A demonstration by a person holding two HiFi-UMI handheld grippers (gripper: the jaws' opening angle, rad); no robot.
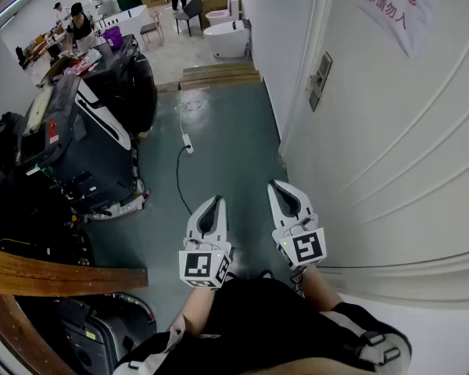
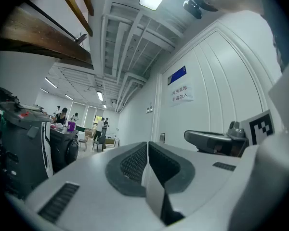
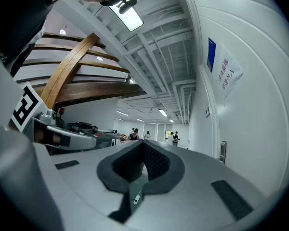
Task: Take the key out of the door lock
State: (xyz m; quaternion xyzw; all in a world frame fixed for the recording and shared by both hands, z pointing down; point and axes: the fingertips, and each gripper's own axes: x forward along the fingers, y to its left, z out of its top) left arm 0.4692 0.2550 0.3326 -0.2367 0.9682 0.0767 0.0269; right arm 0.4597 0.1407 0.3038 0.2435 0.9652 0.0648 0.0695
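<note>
No key or door lock shows in any view. A white panelled door point(image 1: 391, 147) with a paper sign point(image 1: 399, 6) fills the right of the head view. A small metal plate point(image 1: 321, 77) sits on the frame beside it. My left gripper point(image 1: 218, 200) and right gripper point(image 1: 275, 184) hang side by side close to my body, over the green floor, pointing forward. Each has its jaws together with nothing between them. The left gripper view shows its pads point(image 2: 135, 162) meeting and the door to the right. In the right gripper view the gripper point(image 3: 143, 143) is likewise shut.
Black machines point(image 1: 78, 147) crowd the left side. A power strip with its cable point(image 1: 187, 142) lies on the floor ahead. A curved wooden rail point(image 1: 62, 276) runs at lower left. Far ahead stand a white toilet point(image 1: 227, 37), wooden boards point(image 1: 219, 74) and several people at tables.
</note>
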